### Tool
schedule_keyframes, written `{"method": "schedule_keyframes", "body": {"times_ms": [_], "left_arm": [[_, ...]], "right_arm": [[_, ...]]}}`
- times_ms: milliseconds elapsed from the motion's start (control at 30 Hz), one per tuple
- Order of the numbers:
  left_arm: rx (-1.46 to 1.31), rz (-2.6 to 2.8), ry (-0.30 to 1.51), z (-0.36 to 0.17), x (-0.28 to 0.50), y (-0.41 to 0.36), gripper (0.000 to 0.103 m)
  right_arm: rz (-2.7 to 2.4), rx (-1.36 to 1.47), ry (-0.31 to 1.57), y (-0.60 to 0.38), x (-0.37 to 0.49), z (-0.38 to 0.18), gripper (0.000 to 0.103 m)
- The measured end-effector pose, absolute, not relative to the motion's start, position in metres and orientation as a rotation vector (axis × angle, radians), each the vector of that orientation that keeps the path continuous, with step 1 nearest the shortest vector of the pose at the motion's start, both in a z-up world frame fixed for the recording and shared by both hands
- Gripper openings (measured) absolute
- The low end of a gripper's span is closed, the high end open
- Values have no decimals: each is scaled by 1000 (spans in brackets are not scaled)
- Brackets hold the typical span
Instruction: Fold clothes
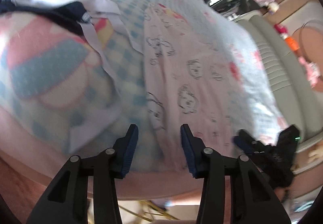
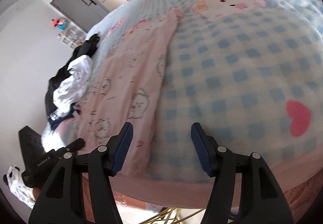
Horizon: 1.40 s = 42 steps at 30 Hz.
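Pale pink cotton garment printed with outline cartoon faces (image 1: 187,74) lying spread flat, lengthwise, on the bed's blue-and-cream checked blanket (image 2: 242,74). Left gripper (image 1: 159,139) and right gripper (image 2: 161,137) hover at the garment's near end — jaws wide apart, holding nothing. Stage ambiguous: the piece may be laid out for folding or partly folded already. Any fold calls for pinching an edge or corner cleanly, without catching the blanket. A crumpled heap of white and navy clothes (image 2: 70,80) lies just beside the garment's left edge — possible snag.
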<state>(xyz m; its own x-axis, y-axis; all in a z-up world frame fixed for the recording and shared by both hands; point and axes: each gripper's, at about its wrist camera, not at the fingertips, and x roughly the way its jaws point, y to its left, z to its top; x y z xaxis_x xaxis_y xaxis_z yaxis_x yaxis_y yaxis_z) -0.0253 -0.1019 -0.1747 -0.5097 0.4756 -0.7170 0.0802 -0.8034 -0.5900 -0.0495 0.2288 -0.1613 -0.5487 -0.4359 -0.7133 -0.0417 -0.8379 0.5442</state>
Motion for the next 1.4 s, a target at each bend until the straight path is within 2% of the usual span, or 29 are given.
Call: {"method": "schedule_keyframes", "body": {"times_ms": [233,267,300,333,367,400,433,500,733,867,933,1033,1100,1300,1400], "left_arm": [[-1455,2306,-793,-190,-38,-76,46],[-1456,2322,-766,-190,-39,-73,42],[-1457,2334,-748,-189,-38,-72,27],[-1459,2334,-752,-186,-37,-72,22],[-1458,2336,-753,-184,-35,-72,20],[-1449,2344,-746,-179,-33,-72,17],[-1439,2350,-737,-174,-30,-71,16],[-1415,2350,-720,-165,-26,-68,15],[-1477,2317,-679,-169,-13,-73,16],[-1508,2313,-650,-172,-10,-80,29],[-1442,2356,-608,-160,-7,-87,29],[-1323,2409,-602,-144,-8,-98,29],[-1297,2395,-652,-145,-17,-103,29],[-1389,2271,-690,-175,-47,-86,29],[-1404,2268,-638,-176,-50,-75,29]], "right_arm": [[-2292,1393,-652,189,-50,-177,61],[-2297,1404,-634,184,-51,-181,61],[-2302,1415,-616,179,-53,-185,59],[-2306,1426,-597,174,-55,-189,45],[-2302,1435,-609,175,-54,-192,38],[-2297,1433,-636,177,-54,-191,26],[-2304,1414,-648,180,-51,-186,20],[-2318,1350,-644,185,-42,-169,18],[-2307,1302,-689,193,-17,-150,18],[-2284,1448,-671,195,-20,-176,21],[-2283,1485,-677,199,-20,-180,26],[-2474,1380,-440,192,-11,-147,36],[-2554,1287,-367,191,-10,-129,36],[-2476,1319,-390,185,-47,-143,37],[-2445,1360,-424,190,-60,-158,37]]}}
